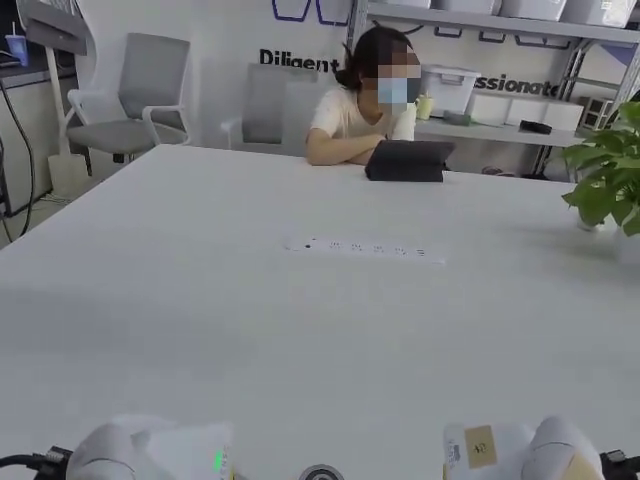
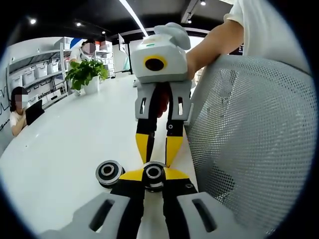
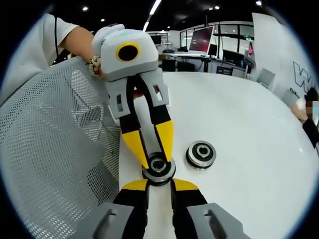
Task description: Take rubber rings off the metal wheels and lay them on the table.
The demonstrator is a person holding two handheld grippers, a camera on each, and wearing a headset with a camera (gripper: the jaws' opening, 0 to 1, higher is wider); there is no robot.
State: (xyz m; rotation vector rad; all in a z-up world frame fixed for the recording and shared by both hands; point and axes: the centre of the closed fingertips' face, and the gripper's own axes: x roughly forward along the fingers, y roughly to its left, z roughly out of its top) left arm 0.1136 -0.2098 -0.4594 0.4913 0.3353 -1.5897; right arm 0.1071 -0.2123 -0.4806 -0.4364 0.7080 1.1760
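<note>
A metal wheel (image 2: pixel 153 175) with a black rubber ring lies near the table's front edge, between the yellow tips of my left gripper (image 2: pixel 153 174), which is shut on it. From the opposite side my right gripper (image 2: pixel 158 160) meets the same wheel (image 3: pixel 158 169), its tips closed against the rim. In the right gripper view my right gripper (image 3: pixel 159 185) rises from below and the left gripper (image 3: pixel 157 162) comes down from above. A second wheel (image 2: pixel 109 173) (image 3: pixel 201 154), ring still on, lies flat close by, touched by nothing. A sliver of the held wheel (image 1: pixel 320 472) shows in the head view.
A grey mesh chair back (image 2: pixel 249 149) (image 3: pixel 50 149) stands right at the table edge beside the grippers. Farther out on the white table (image 1: pixel 300 330) are a power strip (image 1: pixel 365 247), a dark tablet (image 1: pixel 408 160) in front of a seated person, and a plant (image 1: pixel 610 180).
</note>
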